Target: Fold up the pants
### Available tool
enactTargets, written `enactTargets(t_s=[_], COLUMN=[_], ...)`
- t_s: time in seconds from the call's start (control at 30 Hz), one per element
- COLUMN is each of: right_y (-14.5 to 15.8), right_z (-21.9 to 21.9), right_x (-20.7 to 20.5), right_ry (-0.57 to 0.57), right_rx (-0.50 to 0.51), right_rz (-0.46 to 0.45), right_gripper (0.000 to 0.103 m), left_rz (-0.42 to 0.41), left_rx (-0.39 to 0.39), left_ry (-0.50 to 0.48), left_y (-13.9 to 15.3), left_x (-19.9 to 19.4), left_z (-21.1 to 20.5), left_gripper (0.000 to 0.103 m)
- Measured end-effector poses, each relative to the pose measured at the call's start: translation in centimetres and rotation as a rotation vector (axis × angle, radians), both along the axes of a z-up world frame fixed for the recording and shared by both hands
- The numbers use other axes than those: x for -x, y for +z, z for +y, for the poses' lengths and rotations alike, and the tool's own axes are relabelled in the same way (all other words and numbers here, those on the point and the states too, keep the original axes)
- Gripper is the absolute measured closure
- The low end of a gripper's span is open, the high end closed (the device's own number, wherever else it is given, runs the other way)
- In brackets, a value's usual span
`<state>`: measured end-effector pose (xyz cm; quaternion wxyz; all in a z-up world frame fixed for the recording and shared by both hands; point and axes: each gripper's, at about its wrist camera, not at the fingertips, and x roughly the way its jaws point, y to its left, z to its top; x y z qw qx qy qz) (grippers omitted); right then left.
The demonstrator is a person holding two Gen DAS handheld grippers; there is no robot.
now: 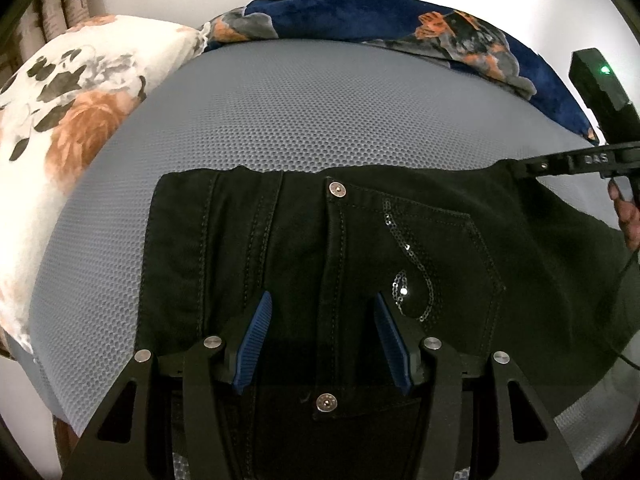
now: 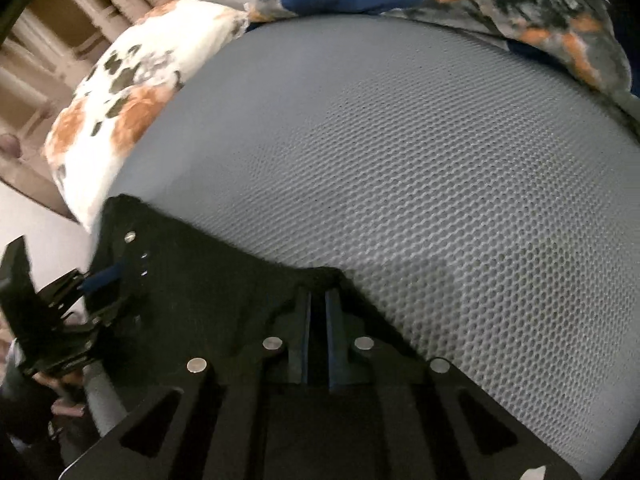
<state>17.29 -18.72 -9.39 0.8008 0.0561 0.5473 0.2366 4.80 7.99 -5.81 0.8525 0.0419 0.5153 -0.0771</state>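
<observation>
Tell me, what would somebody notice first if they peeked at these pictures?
Probably the black pants spread on the grey honeycomb mat, with sparkly sequins on a pocket. The left tool sits open over them, while the right tool is shut on a corner of the cloth. A flowery pillow lies at the left, a blue blanket behind.

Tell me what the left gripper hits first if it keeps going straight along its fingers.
The black pants. The left gripper points steeply down with its jaws open over the fly seam, beside the sequined pocket. It would likely press into the denim there, with the grey mesh mattress beneath; depth is hard to judge.
</observation>
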Motion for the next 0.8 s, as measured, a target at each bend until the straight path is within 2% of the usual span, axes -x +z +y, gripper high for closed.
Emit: enactTargets(t_s=[0.1, 0.17, 0.2, 0.37, 0.5, 0.6, 0.63, 0.7, 0.8], right_y=[-0.1, 0.3, 0.6, 3.1, 3.7, 3.9, 4.0, 3.8, 2.4], right_z=[0.3, 0.1, -0.3, -4.6, -11.6, -18.4, -20.3, -25.1, -32.5], right_x=[-0.2, 0.0, 0.2, 3.4, 7.6, 12.1, 13.4, 16.3, 21.5], right_ry=[-0.022, -0.059, -0.081, -0.197, -0.344, -0.494, -0.527, -0.592, -0.706], right_rx=[0.004, 0.008, 0.0, -0.089, -0.106, -0.027, 0.004, 0.039, -0.001], right_rz=[-0.01, -0.02, -0.032, -0.106, -0.119, -0.151, -0.149, -0.103, -0.026], right_gripper=[0.093, 0.077, 0.074, 0.071, 0.07, 0.069, 0.066, 0.064, 0.064], left_rz=[-0.003, -0.018, -0.034, -0.126, -0.141, -0.119, -0.107, -0.084, -0.043], left_rx=[-0.022, -0.055, -0.071, -0.066, -0.025, 0.001, 0.012, 0.024, 0.04], left_ry=[-0.002, -0.008, -0.017, -0.111, -0.216, -0.268, -0.281, -0.292, -0.291], left_y=[0.2, 0.7, 1.1, 3.4, 4.1, 3.6, 3.3, 2.6, 1.7], left_x=[0.1, 0.1, 0.3, 0.6, 0.0, -0.6, -0.9, -1.2, -1.9], left_z=[-0.5, -1.1, -1.6, -4.8, -9.1, -12.5, -13.7, -15.6, -18.1], left_gripper=[0.048, 0.049, 0.048, 0.048, 0.048, 0.048, 0.048, 0.048, 0.048])
